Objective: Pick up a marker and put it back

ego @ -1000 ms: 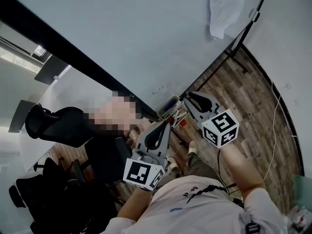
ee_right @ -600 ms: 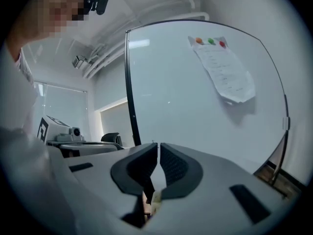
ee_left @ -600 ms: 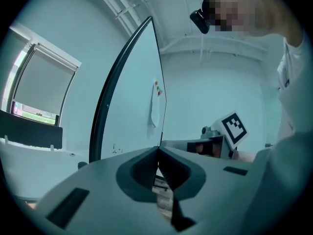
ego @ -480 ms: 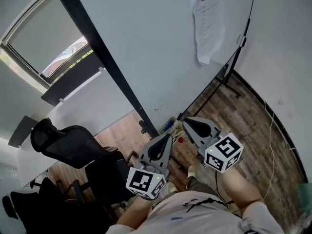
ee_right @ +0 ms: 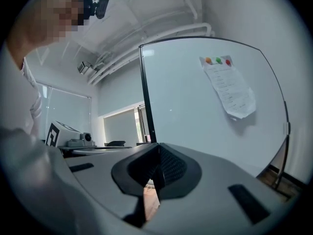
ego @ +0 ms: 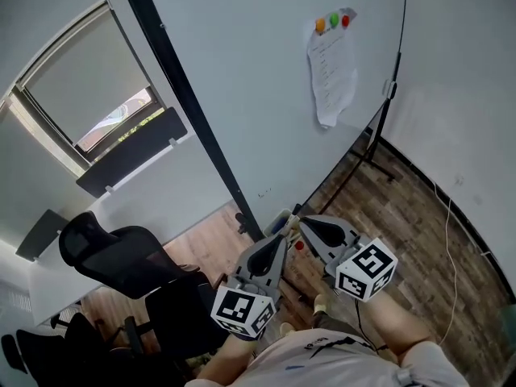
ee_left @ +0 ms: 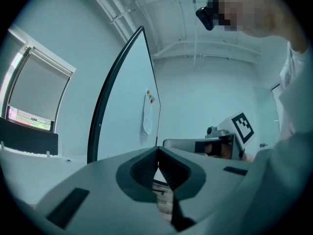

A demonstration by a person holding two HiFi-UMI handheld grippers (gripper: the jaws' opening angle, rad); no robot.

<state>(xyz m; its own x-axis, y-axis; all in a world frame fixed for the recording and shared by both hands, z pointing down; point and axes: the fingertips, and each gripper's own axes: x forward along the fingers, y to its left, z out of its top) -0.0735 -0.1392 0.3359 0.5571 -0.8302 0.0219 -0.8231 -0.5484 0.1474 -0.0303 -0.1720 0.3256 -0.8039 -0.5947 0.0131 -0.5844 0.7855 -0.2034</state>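
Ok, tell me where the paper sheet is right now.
The paper sheet hangs upper right in the head view, on the whiteboard under three coloured magnets, near its right edge.

The right tongs (ee_right: 157, 150) are pressed together at the tips, with nothing between them. Far ahead stands a whiteboard (ee_right: 190, 106) with a dark frame. A sheet of paper (ee_right: 231, 91) hangs on its right part, under three round magnets (ee_right: 218, 60): orange, green and red. White pipes (ee_right: 146, 35) run along the ceiling.

An office or meeting room is indicated by a large whiteboard (ego: 258, 79), a sheet (ego: 332, 75) pinned to it with coloured magnets (ego: 334, 20), black swivel chairs (ego: 121, 256), a blinded window (ego: 85, 79) and plank flooring (ego: 403, 216).
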